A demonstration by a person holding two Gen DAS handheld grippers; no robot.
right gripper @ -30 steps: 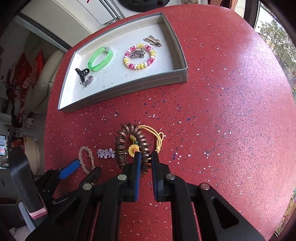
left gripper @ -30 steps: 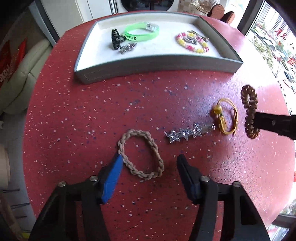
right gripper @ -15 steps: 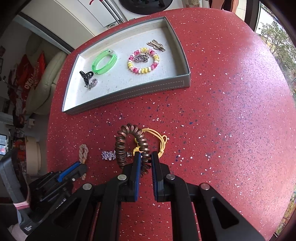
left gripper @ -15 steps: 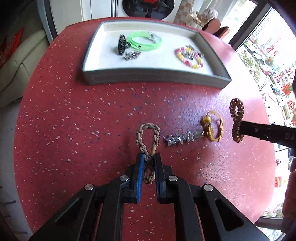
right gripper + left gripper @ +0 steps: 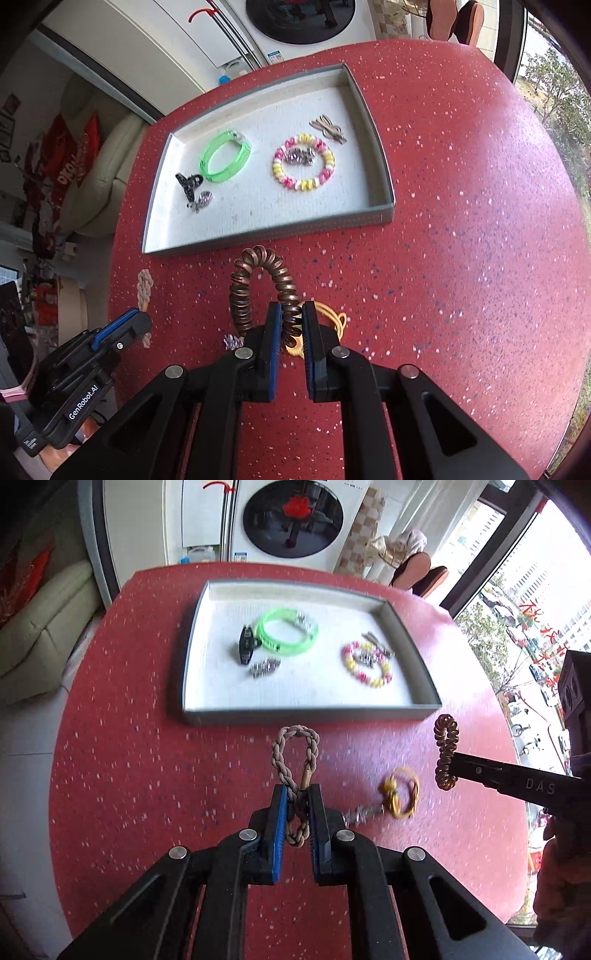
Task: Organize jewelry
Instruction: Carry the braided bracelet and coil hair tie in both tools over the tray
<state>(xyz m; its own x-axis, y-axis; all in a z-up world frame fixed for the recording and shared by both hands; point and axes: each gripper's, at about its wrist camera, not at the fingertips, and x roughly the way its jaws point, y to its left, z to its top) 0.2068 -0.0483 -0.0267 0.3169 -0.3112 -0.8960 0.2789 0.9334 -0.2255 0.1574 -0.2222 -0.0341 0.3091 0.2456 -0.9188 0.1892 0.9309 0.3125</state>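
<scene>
Tan braided rope bracelet (image 5: 295,760), pinched flat

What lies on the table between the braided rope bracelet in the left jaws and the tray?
Nothing: between the braided rope bracelet and the tray, only bare red table shows, seen in the left wrist view.

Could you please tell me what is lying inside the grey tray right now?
Inside the tray: a green bangle, a black clip, a beaded bracelet ringing a silver charm, and more small metal pieces. Nothing looks covered.
</scene>
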